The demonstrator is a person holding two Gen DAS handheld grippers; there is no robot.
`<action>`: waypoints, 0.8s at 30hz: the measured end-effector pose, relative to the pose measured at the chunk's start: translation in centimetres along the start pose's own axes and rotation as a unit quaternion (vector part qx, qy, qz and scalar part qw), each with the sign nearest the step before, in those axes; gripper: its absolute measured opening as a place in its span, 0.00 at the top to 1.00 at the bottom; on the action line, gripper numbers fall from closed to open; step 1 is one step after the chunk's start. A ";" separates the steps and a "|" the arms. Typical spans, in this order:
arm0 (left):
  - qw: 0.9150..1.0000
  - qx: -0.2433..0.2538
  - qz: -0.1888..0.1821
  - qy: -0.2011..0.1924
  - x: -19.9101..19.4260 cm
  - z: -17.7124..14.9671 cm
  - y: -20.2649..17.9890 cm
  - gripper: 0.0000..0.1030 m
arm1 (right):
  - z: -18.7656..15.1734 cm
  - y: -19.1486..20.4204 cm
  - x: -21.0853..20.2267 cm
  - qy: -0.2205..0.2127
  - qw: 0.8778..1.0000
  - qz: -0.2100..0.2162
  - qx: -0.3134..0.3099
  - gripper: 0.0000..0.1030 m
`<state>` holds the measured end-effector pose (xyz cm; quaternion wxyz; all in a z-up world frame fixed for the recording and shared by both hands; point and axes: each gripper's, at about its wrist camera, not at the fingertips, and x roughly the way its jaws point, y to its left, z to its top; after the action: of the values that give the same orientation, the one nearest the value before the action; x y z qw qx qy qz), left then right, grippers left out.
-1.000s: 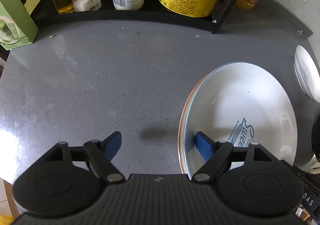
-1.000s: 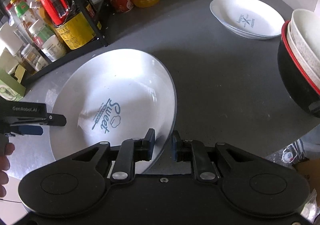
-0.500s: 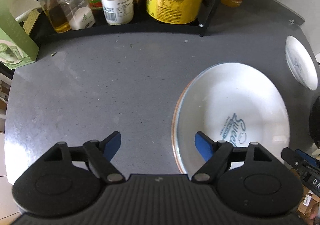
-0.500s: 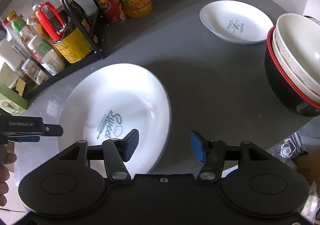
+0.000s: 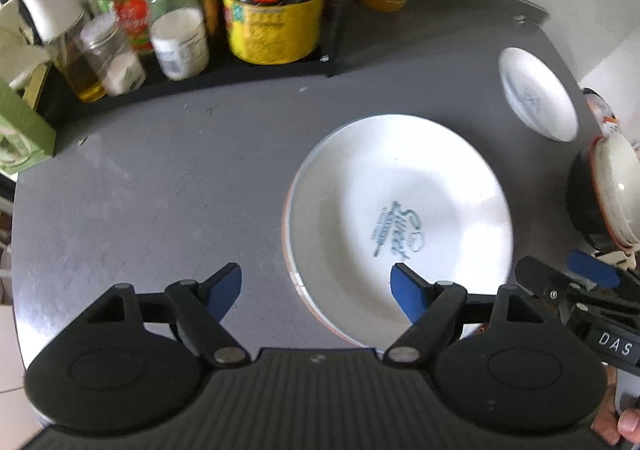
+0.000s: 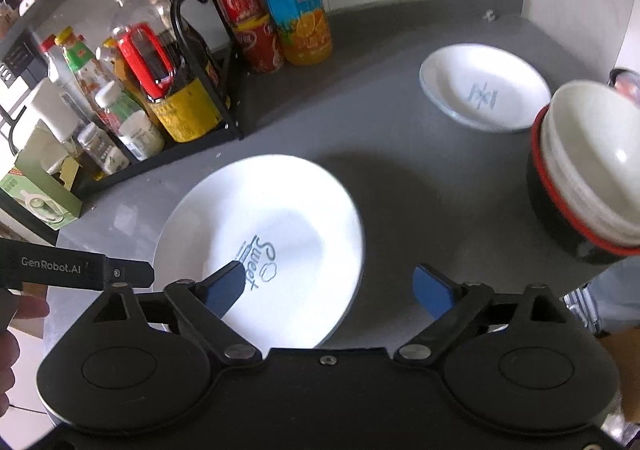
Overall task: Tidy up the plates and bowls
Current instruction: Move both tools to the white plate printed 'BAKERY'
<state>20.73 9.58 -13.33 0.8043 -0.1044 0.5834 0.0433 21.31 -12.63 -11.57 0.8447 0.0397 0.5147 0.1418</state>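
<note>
both grippers spread wide over the big plate, holding nothing.

the left gripper (image 5: 316, 286) has its blue-padded jaws wide apart; its right pad hangs over the near rim of the large white plate (image 5: 400, 218), the other over bare grey counter (image 5: 160, 178), and nothing sits between them. the right gripper (image 6: 328, 286) is just as wide open, left pad above the printed middle of the same plate (image 6: 264, 226), right pad over the counter, gripping nothing. whether either pad touches the plate i cannot tell. the plate lies flat near the front of the counter, on top of another plate whose orange-edged rim (image 5: 289, 250) peeks out on the left. a smaller white plate (image 6: 484, 86) sits well apart at the back right, and a stack of bowls (image 6: 588, 170), white ones nested in a black, red-rimmed one, stands at the right edge. a rack of bottles (image 6: 180, 90) lines the back left.
</note>
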 end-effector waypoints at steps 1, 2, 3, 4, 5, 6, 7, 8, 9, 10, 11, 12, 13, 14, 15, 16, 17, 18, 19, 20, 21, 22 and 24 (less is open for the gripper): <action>1.000 0.003 -0.001 -0.001 -0.2 0.1 -0.2 0.22 | 0.1 -0.2 -0.4 -0.004 1.000 -0.003 -0.001 0.08; 1.000 0.006 -0.004 -0.003 -0.5 0.2 -0.4 0.22 | 0.2 -0.5 -0.8 -0.008 1.000 -0.005 0.001 0.07; 1.000 0.010 -0.011 -0.009 -0.9 0.2 -0.8 0.22 | 0.3 -0.8 -1.3 -0.013 1.000 -0.005 0.004 0.06; 1.000 0.015 -0.017 -0.015 -1.3 0.3 -1.2 0.22 | 0.3 -1.2 -1.8 -0.017 1.000 -0.005 0.010 0.04; 0.999 0.022 -0.019 -0.018 -1.5 0.3 -1.5 0.22 | 0.4 -1.5 -2.2 -0.020 1.000 -0.005 0.015 0.03; 0.999 0.032 -0.020 -0.021 -1.8 0.4 -2.0 0.22 | 0.4 -1.8 -2.6 -0.023 1.000 -0.005 0.020 0.03; 0.999 0.038 -0.022 -0.023 -1.9 0.5 -2.5 0.22 | 0.4 -2.2 -3.0 -0.026 0.999 -0.005 0.024 0.03; 0.999 0.041 -0.026 -0.026 -2.1 0.5 -2.8 0.22 | 0.4 -2.6 -3.4 -0.030 0.999 -0.005 0.029 0.02; 0.998 0.042 -0.033 -0.030 -2.3 0.6 -3.1 0.22 | 0.4 -2.8 -3.7 -0.033 0.999 -0.007 0.032 0.02; 0.998 0.046 -0.040 -0.034 -2.4 0.8 -3.4 0.22 | 0.4 -3.1 -4.1 -0.037 0.999 -0.010 0.035 0.01; 0.997 0.051 -0.043 -0.036 -2.5 0.9 -3.8 0.22 | 0.4 -3.3 -4.4 -0.040 0.998 -0.013 0.037 0.01; 0.997 0.055 -0.044 -0.037 -2.5 1.1 -4.3 0.22 | 0.5 -3.6 -4.8 -0.043 0.998 -0.015 0.039 0.01; 0.996 0.058 -0.048 -0.037 -2.6 1.1 -4.6 0.22 | 0.5 -3.9 -5.1 -0.046 0.998 -0.019 0.041 0.01; 0.996 0.061 -0.056 -0.039 -2.8 1.2 -5.0 0.22 | 0.6 -4.2 -5.6 -0.049 0.998 -0.023 0.043 0.01; 0.995 0.064 -0.061 -0.043 -3.0 1.4 -5.4 0.22 | 0.7 -4.5 -6.0 -0.053 0.997 -0.026 0.045 0.01; 0.995 0.068 -0.063 -0.046 -3.2 1.5 -5.8 0.22 | 0.8 -4.9 -6.5 -0.058 0.997 -0.027 0.047 0.01; 0.994 0.072 -0.068 -0.047 -3.5 1.7 -6.2 0.22 | 1.0 -5.2 -6.9 -0.062 0.996 -0.030 0.049 0.01; 0.993 0.072 -0.078 -0.047 -3.7 1.9 -6.5 0.22 | 1.2 -5.5 -7.2 -0.064 0.996 -0.032 0.050 0.01; 0.993 0.073 -0.085 -0.047 -4.0 2.1 -6.8 0.22 | 1.4 -5.8 -7.5 -0.066 0.996 -0.035 0.052 0.01; 0.992 0.076 -0.087 -0.051 -4.3 2.2 -7.3 0.22 | 1.6 -6.2 -7.9 -0.068 0.995 -0.037 0.054 0.01; 0.991 0.081 -0.088 -0.056 -4.7 2.4 -7.8 0.22 | 1.8 -6.6 -8.3 -0.070 0.995 -0.040 0.057 0.01; 0.991 0.085 -0.089 -0.060 -4.9 2.5 -8.2 0.22 | 2.1 -7.0 -8.7 -0.073 0.995 -0.041 0.058 0.01; 0.990 0.084 -0.098 -0.063 -5.4 3.0 -9.0 0.22 | 2.7 -7.6 -9.2 -0.078 0.994 -0.041 0.057 0.01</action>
<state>23.58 1.73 -6.24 0.8457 -0.0902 0.5201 -0.0787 21.18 -22.29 -4.01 0.8836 0.0775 0.4559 0.0735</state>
